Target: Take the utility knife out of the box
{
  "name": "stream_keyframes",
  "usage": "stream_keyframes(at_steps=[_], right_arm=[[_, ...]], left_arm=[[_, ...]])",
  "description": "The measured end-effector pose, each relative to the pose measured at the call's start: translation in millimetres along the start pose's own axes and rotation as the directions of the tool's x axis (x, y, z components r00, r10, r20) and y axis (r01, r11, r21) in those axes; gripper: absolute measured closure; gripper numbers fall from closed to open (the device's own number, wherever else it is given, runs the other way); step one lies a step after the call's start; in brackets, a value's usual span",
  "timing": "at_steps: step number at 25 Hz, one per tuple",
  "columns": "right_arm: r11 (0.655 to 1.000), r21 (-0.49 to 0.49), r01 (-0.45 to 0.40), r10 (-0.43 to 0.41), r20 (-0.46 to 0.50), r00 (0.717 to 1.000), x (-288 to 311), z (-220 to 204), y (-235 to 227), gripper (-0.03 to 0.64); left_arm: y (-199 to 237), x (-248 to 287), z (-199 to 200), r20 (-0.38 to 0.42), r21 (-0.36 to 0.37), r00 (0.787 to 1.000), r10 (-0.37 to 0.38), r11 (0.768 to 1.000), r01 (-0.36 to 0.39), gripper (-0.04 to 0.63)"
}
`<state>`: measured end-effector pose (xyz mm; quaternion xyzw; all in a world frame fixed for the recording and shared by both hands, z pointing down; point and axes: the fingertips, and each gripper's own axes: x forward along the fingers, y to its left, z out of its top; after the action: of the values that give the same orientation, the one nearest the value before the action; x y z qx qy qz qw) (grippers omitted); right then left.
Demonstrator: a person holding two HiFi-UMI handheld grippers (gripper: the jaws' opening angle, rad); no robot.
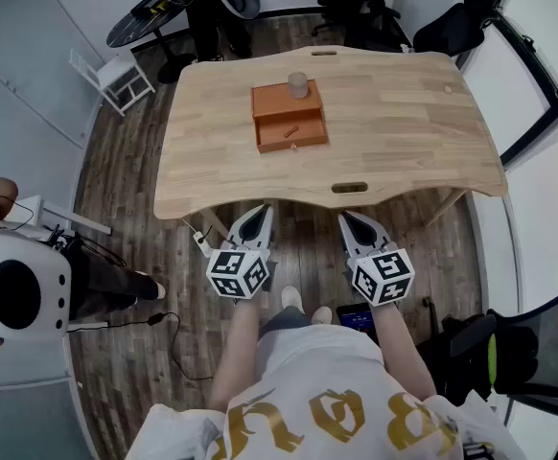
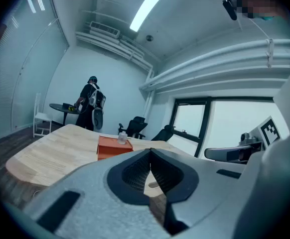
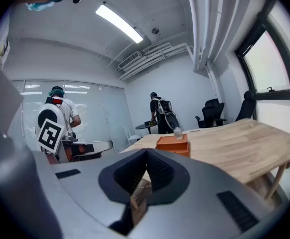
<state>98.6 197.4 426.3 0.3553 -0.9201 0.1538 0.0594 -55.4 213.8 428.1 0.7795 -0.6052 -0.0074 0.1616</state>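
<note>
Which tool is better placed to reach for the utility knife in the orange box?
Left, marginally. Both tools are shut, empty and short of the light wooden table, but the left tool lines up closer with the orange box and its slim orange knife than the right tool.

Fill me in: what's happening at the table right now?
A person stands at the near edge of the table with a gripper in each hand. The left gripper and the right gripper are both shut and empty, held short of the table. The orange box sits mid-table with its tray open. What looks like the knife lies in it, untouched. A small jar stands on the box.
</note>
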Motion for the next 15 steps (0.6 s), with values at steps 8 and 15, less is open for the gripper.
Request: stream_keyframes(at_steps=[8,15], right_arm=[[1.000,-0.005,-0.025,0.025,-0.003,1.000,-1.7,-0.2,8.7,0.606],[0.997,-0.072,-0.001,0.000,-0.020,1.000,-3.2,4.2,7.9,0.606]], left_arm=[[-2.9,-1.4,-0.7,-0.004,0.014,1.000,0.008,1.000,-0.008,0.584],[-8.4,-2.5,6.8,0.004,0.042,1.000,-0.007,0.999,0.007,0.584]])
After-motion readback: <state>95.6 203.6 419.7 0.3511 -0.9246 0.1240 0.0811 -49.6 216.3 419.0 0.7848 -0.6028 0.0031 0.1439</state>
